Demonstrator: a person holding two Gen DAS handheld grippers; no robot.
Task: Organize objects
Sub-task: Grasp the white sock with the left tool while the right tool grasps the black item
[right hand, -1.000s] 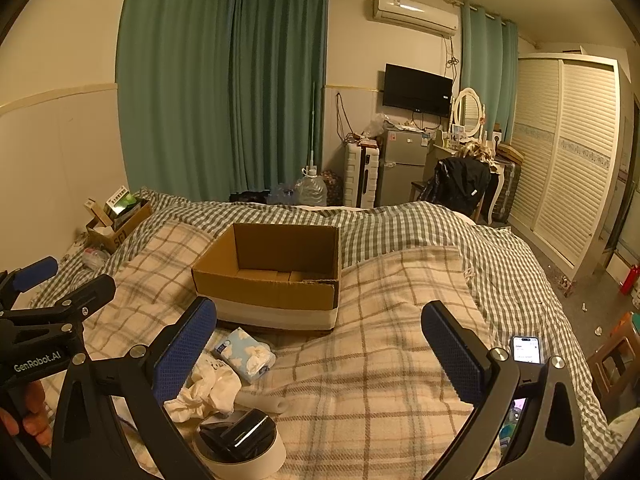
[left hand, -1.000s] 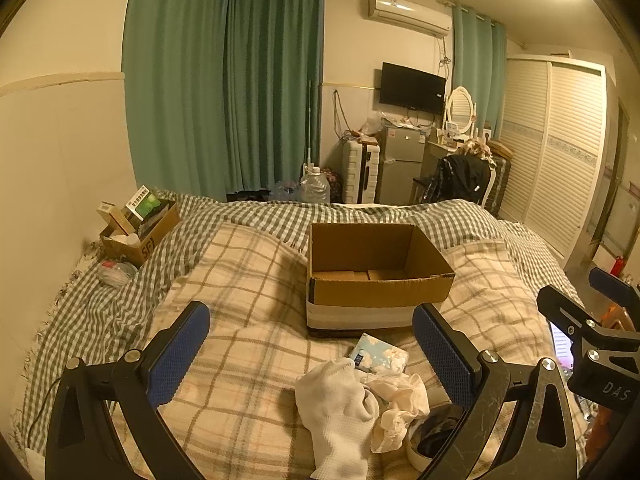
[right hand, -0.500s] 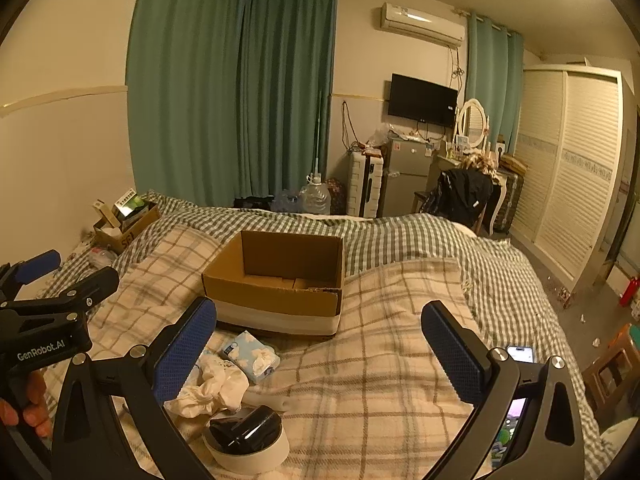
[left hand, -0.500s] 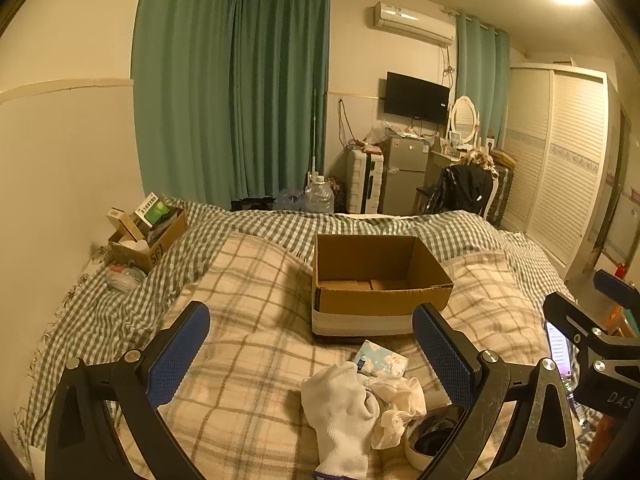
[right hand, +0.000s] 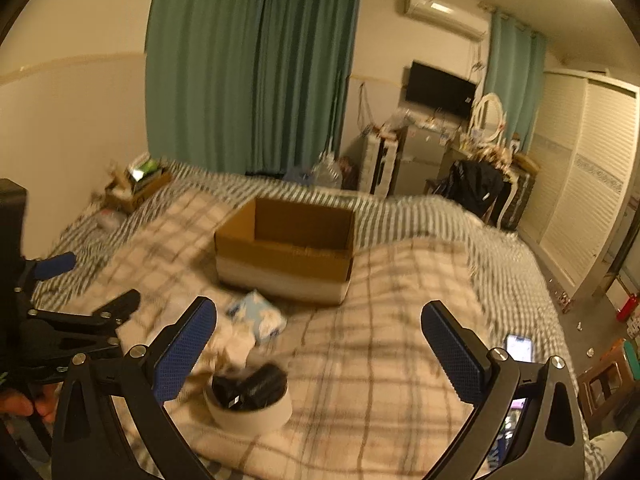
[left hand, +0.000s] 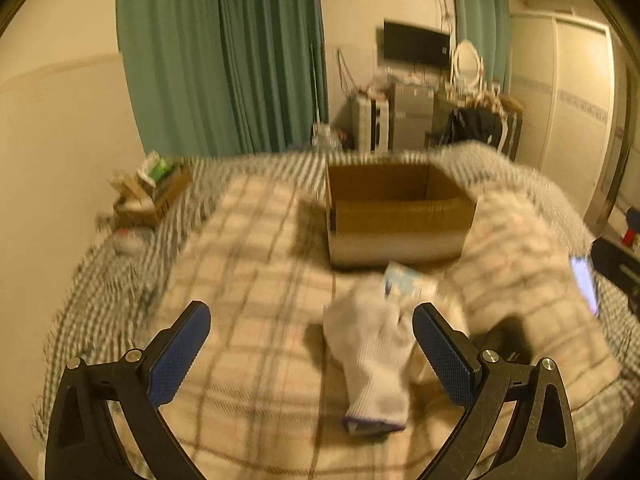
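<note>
Plaid bedding covers the bed, and an open cardboard box stands on it. Just in front of the box lie a tissue pack and a white sock. Near them sits a white bowl with a dark thing inside. The left gripper and the right gripper both hold their fingers wide apart, with nothing between.

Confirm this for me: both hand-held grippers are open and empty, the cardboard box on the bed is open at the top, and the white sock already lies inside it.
One thing is wrong: the white sock is not inside the cardboard box. In the left wrist view it lies on the plaid blanket in front of the box, between the left hand-held gripper's fingers. The rest holds: both grippers, including the right hand-held gripper, are open and empty, and the box is open-topped.
</note>
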